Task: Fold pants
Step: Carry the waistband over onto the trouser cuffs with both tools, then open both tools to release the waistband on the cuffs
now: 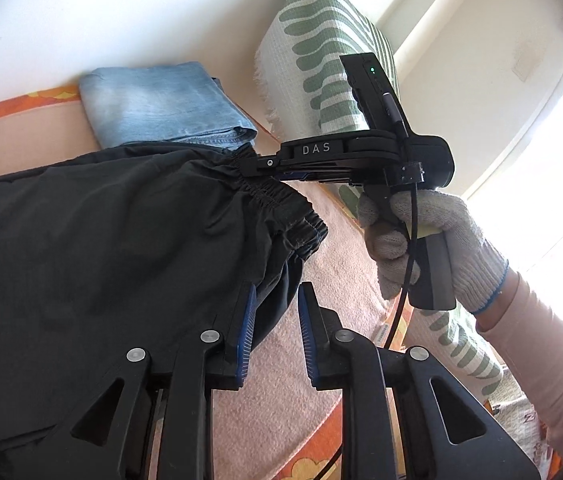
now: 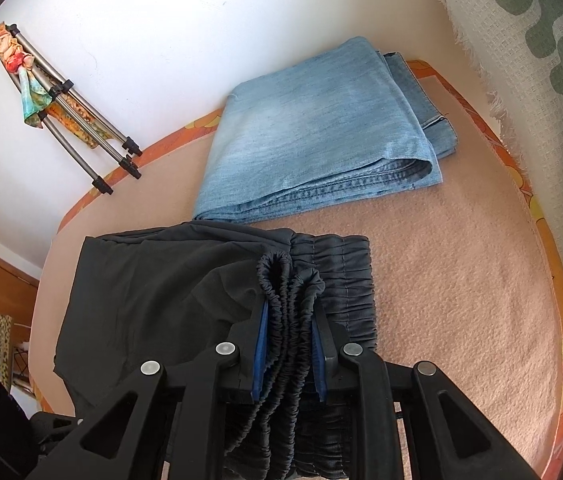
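So: two grippers, two garments. Left gripper (image 1: 275,332) spread, black fabric against one pad only. Right gripper (image 2: 290,354) pinches the elastic waistband of the black pants (image 2: 169,300) on the pink blanket (image 2: 461,300). Folded light-blue jeans (image 2: 313,136) lie beyond. Only the left view shows the white-gloved hand (image 1: 421,240); only the right shows the metal tripod (image 2: 81,120).

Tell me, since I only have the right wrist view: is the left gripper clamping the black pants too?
Observer: No. The left gripper has its jaws apart, with the edge of the black pants between its tips.
Operator: Where on the pants?
Observer: At the side edge near the elastic waistband, which the right gripper pinches.
Operator: Who holds the right gripper?
Observer: The right hand, in a white knit glove.
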